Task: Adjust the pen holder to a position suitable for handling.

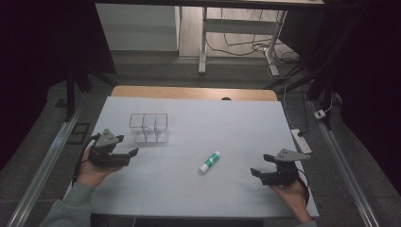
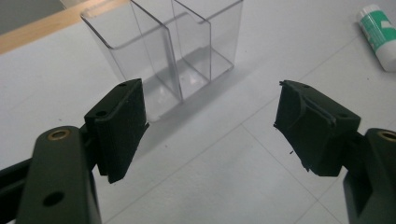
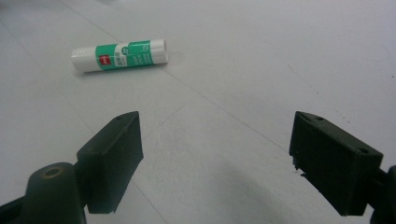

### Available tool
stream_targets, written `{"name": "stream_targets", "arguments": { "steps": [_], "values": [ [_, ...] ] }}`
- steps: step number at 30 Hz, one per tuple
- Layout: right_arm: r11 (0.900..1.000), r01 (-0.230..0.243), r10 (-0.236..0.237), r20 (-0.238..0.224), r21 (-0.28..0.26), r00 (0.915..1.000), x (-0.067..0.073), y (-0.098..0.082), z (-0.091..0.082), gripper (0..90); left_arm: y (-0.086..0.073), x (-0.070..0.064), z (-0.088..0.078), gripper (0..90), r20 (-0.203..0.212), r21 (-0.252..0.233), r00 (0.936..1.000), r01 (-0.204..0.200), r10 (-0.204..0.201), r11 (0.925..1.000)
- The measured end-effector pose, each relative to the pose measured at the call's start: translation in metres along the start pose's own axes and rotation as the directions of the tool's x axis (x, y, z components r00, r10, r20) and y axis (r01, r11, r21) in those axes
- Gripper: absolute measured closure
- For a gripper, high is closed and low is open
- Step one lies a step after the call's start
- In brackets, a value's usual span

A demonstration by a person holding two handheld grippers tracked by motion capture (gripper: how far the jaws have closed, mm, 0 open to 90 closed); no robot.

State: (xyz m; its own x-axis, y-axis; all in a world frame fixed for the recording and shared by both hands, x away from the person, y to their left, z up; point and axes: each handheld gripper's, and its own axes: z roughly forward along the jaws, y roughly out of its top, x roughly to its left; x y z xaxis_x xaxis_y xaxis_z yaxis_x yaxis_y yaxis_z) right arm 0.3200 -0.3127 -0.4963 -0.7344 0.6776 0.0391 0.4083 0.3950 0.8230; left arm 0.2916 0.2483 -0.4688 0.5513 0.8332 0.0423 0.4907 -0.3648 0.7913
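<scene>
A white glue stick (image 1: 209, 162) with a green label lies on its side on the white table sheet (image 1: 227, 118), right of centre. A clear plastic organizer (image 1: 149, 127) with upright dividers stands at the back left. My left gripper (image 1: 128, 145) hovers just in front of and left of the organizer, open, with nothing between its pads. In the left gripper view the organizer (image 2: 177, 46) rises beyond the open gripper (image 2: 210, 95), and the glue stick (image 2: 380, 35) sits at the top right. My right gripper (image 1: 260, 164) is open to the right of the stick. In its own view the glue stick (image 3: 119, 54) lies ahead of the gripper (image 3: 217, 121).
The sheet covers a wooden table whose far edge (image 1: 194, 92) shows. A white power strip (image 1: 301, 140) lies on the floor off the right side. Metal rails (image 1: 45, 165) run along both sides, and desk legs (image 1: 203, 47) with cables stand beyond.
</scene>
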Motion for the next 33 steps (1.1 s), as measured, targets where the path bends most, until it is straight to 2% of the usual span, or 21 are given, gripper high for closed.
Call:
{"name": "stream_targets", "arguments": {
  "steps": [5,13,18,20,24,28,33],
  "values": [
    [1.000,0.002,-0.002,-0.007,-0.002,1.0000,0.000,0.000,0.001,17.2,0.011,0.007,-0.002,24.2,-0.013,-0.005,0.9999,0.007,-0.008,1.0000],
    [1.000,-0.010,0.010,-0.013,-0.001,0.9999,0.000,0.000,0.002,17.3,0.024,0.026,0.000,26.4,-0.025,-0.011,0.9994,0.023,-0.023,0.9997],
    [1.000,-0.014,0.014,-0.015,0.002,0.9998,0.001,0.000,0.003,17.3,0.033,0.036,-0.001,27.3,-0.031,-0.033,0.9988,0.036,-0.037,0.9988],
    [1.000,-0.017,0.017,-0.016,0.005,0.9997,0.001,-0.001,0.003,17.3,0.038,0.041,0.000,28.0,-0.043,-0.032,0.9983,0.038,-0.039,0.9988],
    [1.000,-0.017,0.017,-0.014,0.011,0.9998,0.001,-0.002,0.003,17.3,0.041,0.046,0.001,29.4,-0.047,-0.036,0.9978,0.044,-0.046,0.9984],
    [1.000,-0.017,0.017,-0.019,0.013,0.9997,0.001,-0.002,0.004,17.3,0.043,0.054,0.006,32.0,-0.078,-0.022,0.9958,0.046,-0.048,0.9987],
    [1.000,-0.016,0.017,-0.021,0.019,0.9996,0.001,-0.002,0.005,17.3,0.038,0.066,0.012,35.8,-0.095,-0.003,0.9926,0.075,-0.075,0.9972]
  ]
}}
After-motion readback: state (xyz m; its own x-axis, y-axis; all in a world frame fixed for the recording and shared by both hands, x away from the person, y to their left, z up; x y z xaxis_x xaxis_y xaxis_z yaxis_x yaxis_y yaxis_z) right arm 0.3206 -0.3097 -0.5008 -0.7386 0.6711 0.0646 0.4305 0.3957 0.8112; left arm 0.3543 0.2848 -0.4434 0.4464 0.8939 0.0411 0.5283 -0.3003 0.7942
